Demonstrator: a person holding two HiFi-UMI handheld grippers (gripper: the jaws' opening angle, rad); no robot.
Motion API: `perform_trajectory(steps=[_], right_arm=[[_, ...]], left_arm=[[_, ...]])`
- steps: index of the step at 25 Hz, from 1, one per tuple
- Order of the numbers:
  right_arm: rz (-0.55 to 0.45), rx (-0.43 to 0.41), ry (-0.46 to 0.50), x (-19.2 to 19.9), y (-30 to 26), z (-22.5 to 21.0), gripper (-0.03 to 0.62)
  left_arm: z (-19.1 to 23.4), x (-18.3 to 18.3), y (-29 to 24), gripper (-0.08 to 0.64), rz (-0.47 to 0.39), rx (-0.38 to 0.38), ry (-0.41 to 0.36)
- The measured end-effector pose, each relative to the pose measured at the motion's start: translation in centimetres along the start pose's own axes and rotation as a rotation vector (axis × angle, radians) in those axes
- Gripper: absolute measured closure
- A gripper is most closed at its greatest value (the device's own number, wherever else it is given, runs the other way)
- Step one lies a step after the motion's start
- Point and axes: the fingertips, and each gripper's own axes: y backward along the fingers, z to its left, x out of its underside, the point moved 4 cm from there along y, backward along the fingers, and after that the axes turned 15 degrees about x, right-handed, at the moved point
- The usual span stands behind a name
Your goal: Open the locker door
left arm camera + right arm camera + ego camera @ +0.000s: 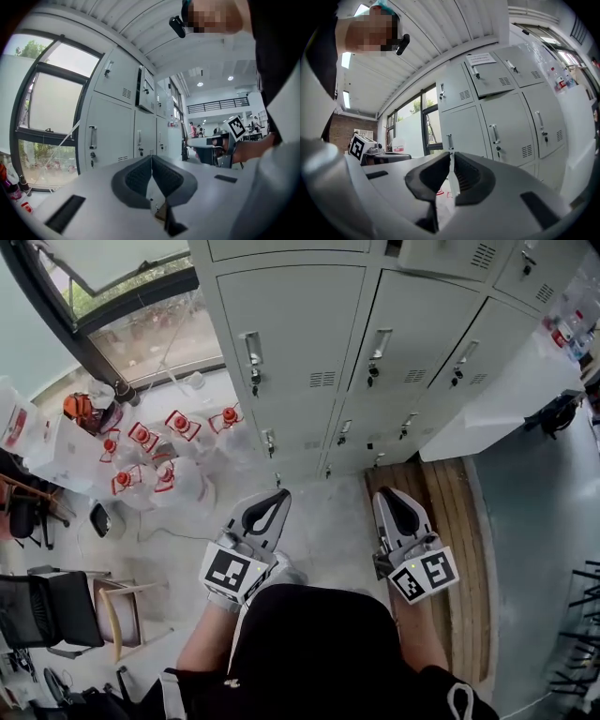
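Observation:
A bank of grey lockers (291,334) fills the top of the head view, each door with a vertical handle (251,348) and a lock below it. All doors in that view look closed. In the right gripper view an upper door with a paper sign (487,75) stands slightly ajar. My left gripper (279,495) is held low in front of the lockers, shut and empty, well short of any handle. My right gripper (382,493) is beside it, also shut with nothing between its fingers. The left gripper (152,157) and the right gripper (451,153) both point towards the locker fronts.
Several clear jugs with red caps (150,456) stand on the floor at the left, below a window (141,324). A wooden platform (450,540) lies at the right under a white counter (506,399). Chairs (56,606) stand at the lower left.

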Motion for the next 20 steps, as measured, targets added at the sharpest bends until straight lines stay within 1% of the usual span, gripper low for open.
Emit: perform_trajectory(steps=[3, 7, 11, 16, 20], right_arm=[[-0.004, -0.011, 0.003, -0.2, -4.4, 2.2, 0.545], [0.015, -0.083, 0.019, -0.1, -9.5, 5.3, 0.545], [0.027, -0.162, 0.032, 0.2, -14.0, 7.7, 0.545], [0.035, -0.249, 0.026, 0.1, -19.6, 9.7, 0.543], [0.043, -0.315, 0.024, 0.3, -24.2, 11.3, 0.543]], left_arm=[[4.0, 0.1, 2.2, 0.537, 0.016, -0.034, 0.004], [7.7, -0.1, 5.0, 0.537, 0.018, -0.107, 0.016], [10.0, 0.5, 7.7, 0.537, 0.039, -0.201, 0.037], [12.4, 0.1, 10.1, 0.537, 0.023, -0.34, 0.059], [13.9, 0.4, 11.4, 0.537, 0.037, -0.449, 0.081]])
